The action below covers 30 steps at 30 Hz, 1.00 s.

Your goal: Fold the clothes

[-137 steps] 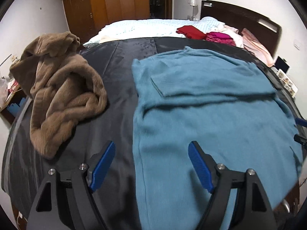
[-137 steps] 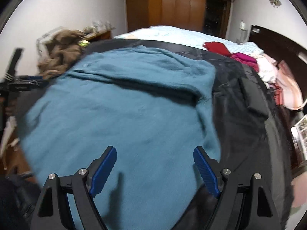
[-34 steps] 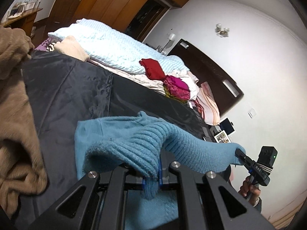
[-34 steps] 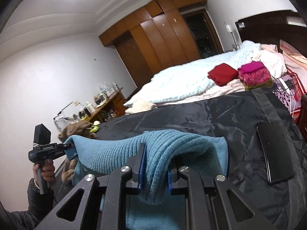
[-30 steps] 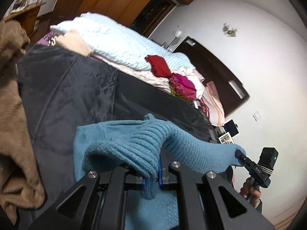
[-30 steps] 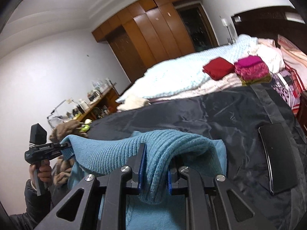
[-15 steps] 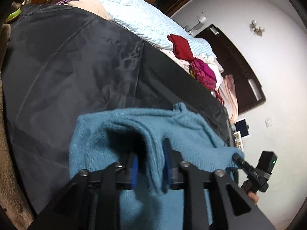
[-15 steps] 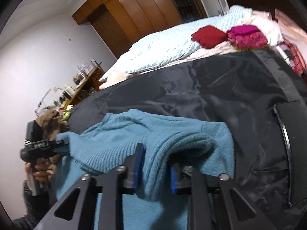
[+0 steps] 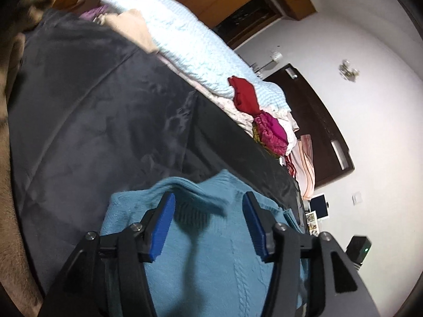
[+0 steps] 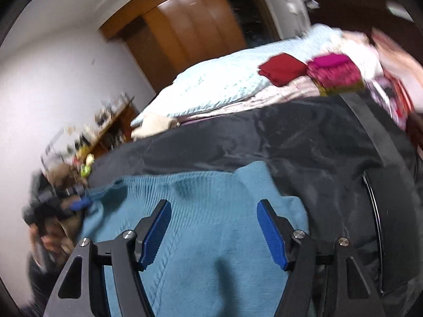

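Sweater (image 9: 211, 259) below both parted jaws

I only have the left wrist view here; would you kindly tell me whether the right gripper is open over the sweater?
Observer: Yes, the right gripper is open, with the blue sweater lying loose under it.
Operator: Thank you. Is anything beside the sweater on that side?
Observer: A flat black object lies on the dark cover to its right; I cannot tell what it is.
Operator: And on the far left?
Observer: A cluttered wooden desk stands against the wall.
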Tool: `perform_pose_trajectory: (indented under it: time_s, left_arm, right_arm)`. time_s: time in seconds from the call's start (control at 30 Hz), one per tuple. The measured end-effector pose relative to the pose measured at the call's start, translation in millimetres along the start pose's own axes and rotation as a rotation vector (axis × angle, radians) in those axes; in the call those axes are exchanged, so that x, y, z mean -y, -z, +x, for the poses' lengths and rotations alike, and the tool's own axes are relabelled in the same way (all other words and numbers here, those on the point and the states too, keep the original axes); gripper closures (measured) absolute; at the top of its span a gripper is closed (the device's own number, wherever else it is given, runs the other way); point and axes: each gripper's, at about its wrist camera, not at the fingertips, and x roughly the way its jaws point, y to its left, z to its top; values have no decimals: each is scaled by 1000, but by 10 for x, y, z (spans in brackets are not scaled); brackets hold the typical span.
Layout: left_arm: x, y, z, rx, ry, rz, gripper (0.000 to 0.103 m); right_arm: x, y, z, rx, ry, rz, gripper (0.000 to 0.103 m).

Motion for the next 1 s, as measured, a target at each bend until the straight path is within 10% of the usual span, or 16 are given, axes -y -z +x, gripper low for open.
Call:
perform_pose_trajectory:
  time_s: [0.3,0.4,0.73,1.0]
  left_arm:
    - [257,23,337,-52,-98,131,39]
    - [-2,-31,589,-105,-183,30,40]
    - [144,-69,419,27,-111,57,38]
    - [-19,-109,768,-28,-268,37,37]
  right_arm:
    - [-141,35,682,-181,154,-112,31]
    - [64,56,744,-190,172,-50,31]
    - [-3,151,754,-154,219,-84,31]
    - [296,115,619,-118,267,36,31]
